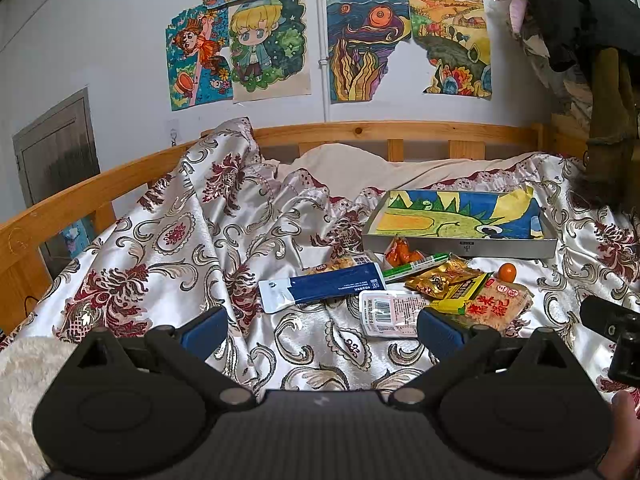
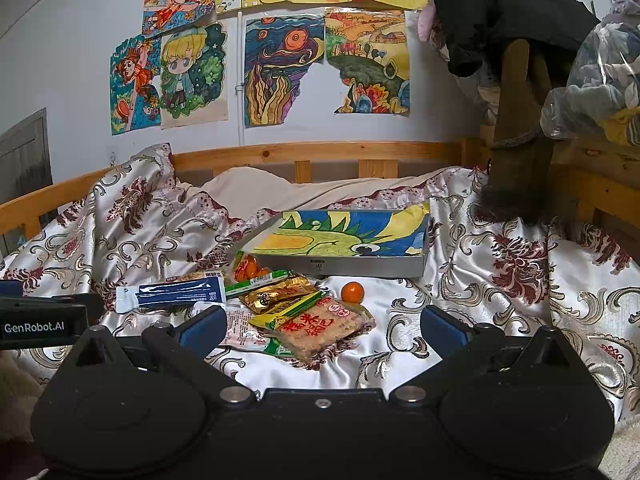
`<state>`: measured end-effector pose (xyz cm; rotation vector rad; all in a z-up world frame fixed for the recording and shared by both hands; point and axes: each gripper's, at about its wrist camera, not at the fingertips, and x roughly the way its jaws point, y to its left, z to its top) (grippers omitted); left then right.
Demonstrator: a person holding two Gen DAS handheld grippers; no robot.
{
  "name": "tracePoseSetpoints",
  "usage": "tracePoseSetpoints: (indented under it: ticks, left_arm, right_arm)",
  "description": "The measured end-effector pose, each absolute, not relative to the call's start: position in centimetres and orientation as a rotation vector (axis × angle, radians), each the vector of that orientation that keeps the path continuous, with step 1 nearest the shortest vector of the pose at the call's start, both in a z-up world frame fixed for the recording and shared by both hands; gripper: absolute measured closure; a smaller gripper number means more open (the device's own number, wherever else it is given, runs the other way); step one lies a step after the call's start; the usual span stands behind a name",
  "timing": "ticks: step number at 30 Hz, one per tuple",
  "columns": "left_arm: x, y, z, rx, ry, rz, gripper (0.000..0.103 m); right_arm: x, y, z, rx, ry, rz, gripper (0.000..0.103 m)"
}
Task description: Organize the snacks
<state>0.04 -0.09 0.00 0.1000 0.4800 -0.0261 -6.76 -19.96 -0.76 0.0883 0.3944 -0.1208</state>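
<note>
Snacks lie in a loose heap on the bed's satin cover, just in front of a grey tray lined with a bright crayon drawing. In the heap you have a long blue pouch at the left, a white pack with a barcode in front of it, a green stick and a gold packet toward the middle, and a rice cake pack with red characters lying partly over a yellow-green packet. An orange-filled bag touches the tray's near wall, and a small orange sits apart from the heap, between the rice cake pack and the tray. Your left tongs are spread wide, holding nothing, hovering low over the cover with the white pack between the blue pads. Your right tongs are spread wide too, empty, with the rice cake pack lying ahead between the fingers. From the right wrist view the left tool's black body shows at the left edge. Behind the bed runs a wooden rail, and drawings are stuck to the wall above it.
</note>
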Motion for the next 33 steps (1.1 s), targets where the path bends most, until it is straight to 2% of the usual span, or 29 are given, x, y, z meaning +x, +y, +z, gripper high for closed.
tracePoseSetpoints:
  ticks: [15,33]
  left_arm:
    - [0.2,0.0,-0.3,0.082,0.484,-0.037,0.0]
    - [3.3,0.1,4.1,0.055,0.446,-0.096,0.0]
  right_arm:
    - [-7.2,-20.8,-0.4,0.136,0.396,-0.124,0.001]
    - [-4.2,-22.8,3.8,0.134,0.396,-0.067,0.001]
